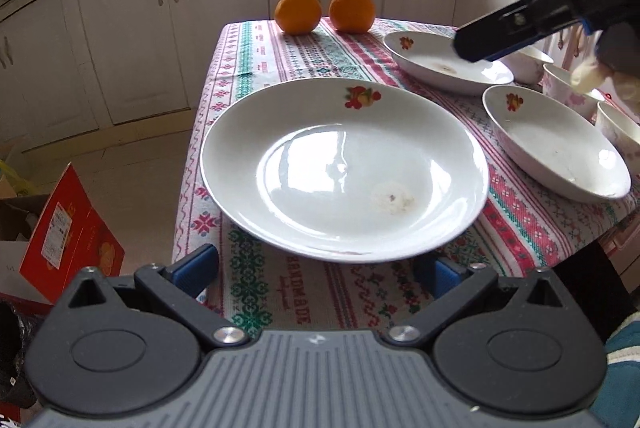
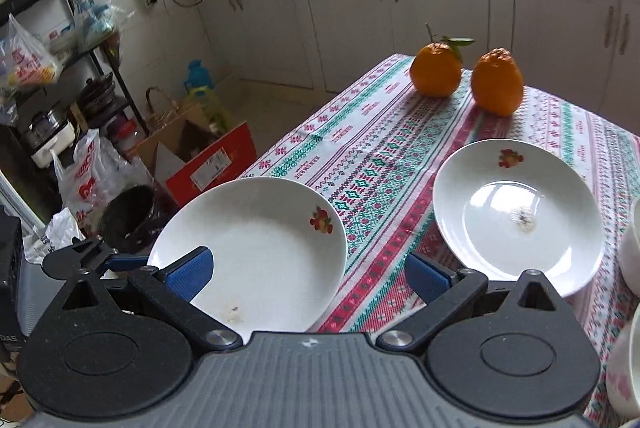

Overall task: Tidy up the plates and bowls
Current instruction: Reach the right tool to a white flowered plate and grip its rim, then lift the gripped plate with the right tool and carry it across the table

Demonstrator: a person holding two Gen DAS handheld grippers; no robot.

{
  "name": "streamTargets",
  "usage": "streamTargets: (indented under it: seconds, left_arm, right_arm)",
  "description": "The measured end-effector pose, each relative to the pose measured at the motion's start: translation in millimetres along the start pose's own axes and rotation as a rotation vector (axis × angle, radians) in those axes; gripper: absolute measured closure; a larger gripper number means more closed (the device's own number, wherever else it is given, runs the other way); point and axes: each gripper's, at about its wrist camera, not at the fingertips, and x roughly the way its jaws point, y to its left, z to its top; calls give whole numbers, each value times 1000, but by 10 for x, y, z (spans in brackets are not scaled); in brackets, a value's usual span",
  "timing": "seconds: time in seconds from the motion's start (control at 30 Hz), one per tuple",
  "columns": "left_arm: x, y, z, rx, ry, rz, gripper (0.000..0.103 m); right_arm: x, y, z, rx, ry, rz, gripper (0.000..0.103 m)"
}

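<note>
Three white plates with a red flower mark lie on the patterned tablecloth (image 1: 280, 284). The nearest plate (image 1: 344, 168) lies just ahead of my open left gripper (image 1: 320, 268), whose blue pads stand wide at either side of its near rim. A second plate (image 1: 556, 144) lies to the right and a third (image 1: 444, 62) lies behind it. My right gripper (image 2: 312, 276) is open and empty above the table; in the left wrist view it hovers over the far plate. The right wrist view shows the near plate (image 2: 256, 252) and the far plate (image 2: 516, 212).
Two oranges (image 1: 298, 10) (image 1: 352, 8) stand at the table's far end. White bowls with pink flowers (image 1: 568, 88) stand at the right edge. A red carton (image 1: 68, 236) and bags lie on the floor to the left. Kitchen cabinets run along the back.
</note>
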Motion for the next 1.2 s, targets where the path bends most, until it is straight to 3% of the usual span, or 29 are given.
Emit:
streamTargets:
  seconds: [0.3,0.5,0.8,1.2]
  left_arm:
    - [-21,17,-29,27,-21,-23,0]
    - [-7,34,-16,35,-22,-33,0]
    - [1,58,-2,67,-22,-67,0]
    - [-31,49,4,97,-26,-81,5]
  right_arm:
    - [497,-33,166,-5,154,117,0]
    - [710,-14,274,-48,198,105,0]
    - [967,-63,413,-54,252,153,0]
    - [1134,-147,489,-41,286,200,21]
